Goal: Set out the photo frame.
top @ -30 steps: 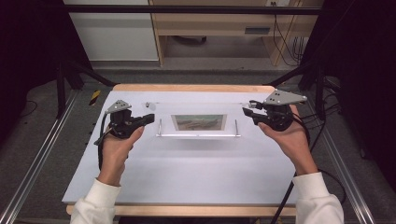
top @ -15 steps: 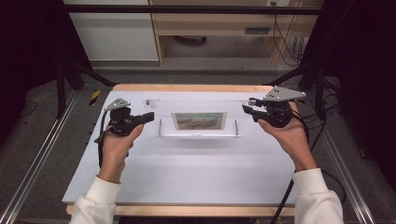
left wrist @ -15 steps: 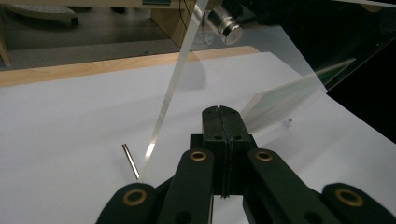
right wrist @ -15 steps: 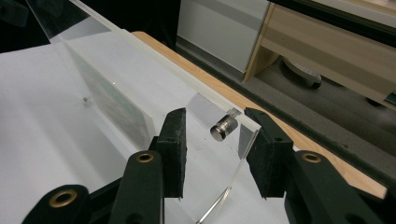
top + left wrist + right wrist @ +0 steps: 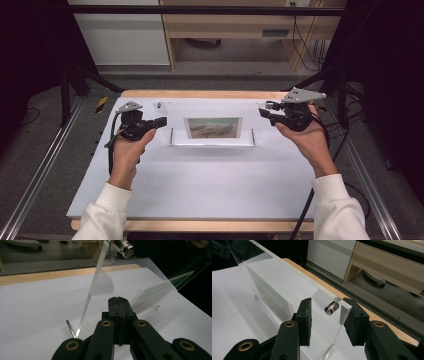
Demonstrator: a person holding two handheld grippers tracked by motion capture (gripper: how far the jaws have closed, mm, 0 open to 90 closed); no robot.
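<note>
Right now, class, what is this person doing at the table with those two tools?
A person holds a gripper in each hand on either side of a clear acrylic picture frame standing on the white table. The left gripper is shut, beside the frame's left end, gripping nothing. The right gripper is open, its jaws straddling the frame's right edge near a metal standoff, not yet closed on it.
</note>
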